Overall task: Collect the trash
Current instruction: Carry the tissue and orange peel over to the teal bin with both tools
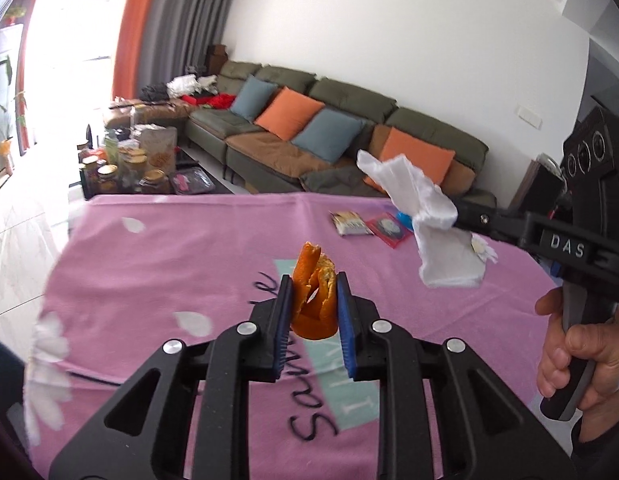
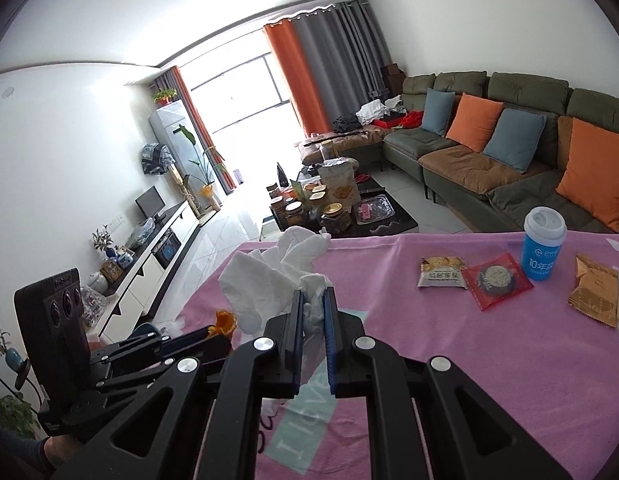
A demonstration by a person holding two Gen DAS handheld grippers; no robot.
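Observation:
My left gripper (image 1: 313, 280) is shut on a curled orange peel (image 1: 314, 292), held above the pink tablecloth (image 1: 169, 264). My right gripper (image 2: 312, 294) is shut on a crumpled white tissue (image 2: 269, 280), also lifted off the cloth. In the left wrist view the right gripper (image 1: 455, 210) comes in from the right with the tissue (image 1: 425, 216) hanging from its tips. In the right wrist view the left gripper (image 2: 213, 332) shows at lower left with the peel (image 2: 224, 320).
Snack packets (image 2: 443, 272) (image 2: 495, 280) (image 2: 593, 290) and a blue cup with a white lid (image 2: 544, 248) lie at the table's far right. Beyond the table stand a green sofa (image 1: 349, 128) and a low table crowded with jars (image 2: 321, 204).

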